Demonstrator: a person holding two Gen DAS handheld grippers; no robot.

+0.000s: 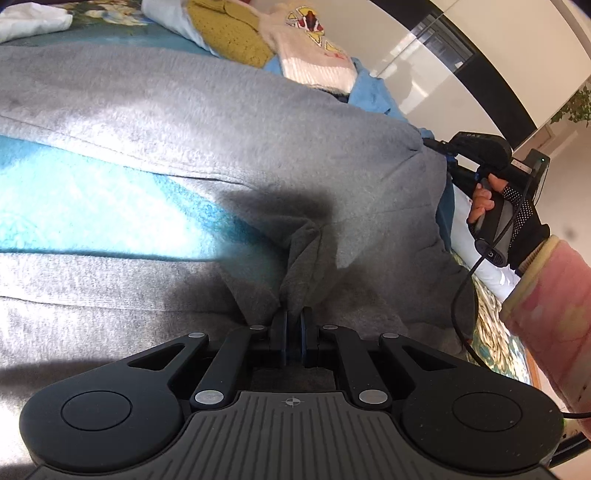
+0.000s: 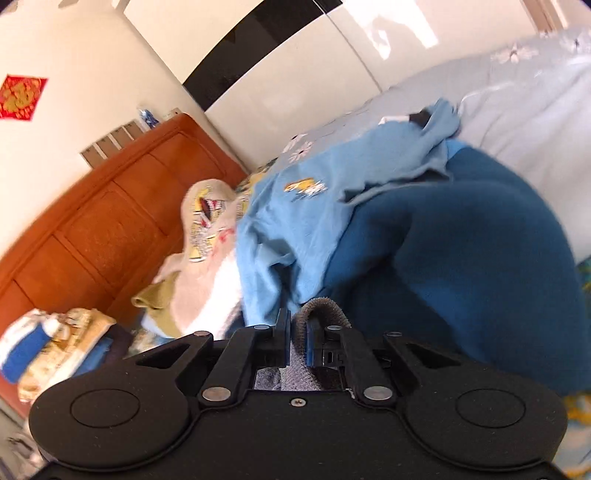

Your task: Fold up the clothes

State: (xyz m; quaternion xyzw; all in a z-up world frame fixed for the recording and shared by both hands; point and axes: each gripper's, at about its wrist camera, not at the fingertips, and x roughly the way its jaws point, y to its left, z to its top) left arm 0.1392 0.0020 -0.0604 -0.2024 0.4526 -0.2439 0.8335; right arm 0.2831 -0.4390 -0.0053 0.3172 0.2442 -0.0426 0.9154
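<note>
A grey knit garment (image 1: 229, 125) lies spread across the bed and fills most of the left wrist view. My left gripper (image 1: 294, 325) is shut on a bunched fold of the grey garment. My right gripper (image 2: 297, 334) is shut on a grey edge of the same garment (image 2: 321, 308); it also shows at the right of the left wrist view (image 1: 436, 144), gripping the garment's far corner. A hand in a dotted black glove (image 1: 517, 214) holds that gripper.
A teal blanket (image 1: 92, 206) shows under the grey garment. A pile of clothes lies beyond: a mustard knit (image 1: 229, 33), a cream sweater with a pattern (image 2: 207, 221), a light blue shirt (image 2: 306, 206), a dark blue garment (image 2: 461, 236). A wooden headboard (image 2: 110, 221) stands at left.
</note>
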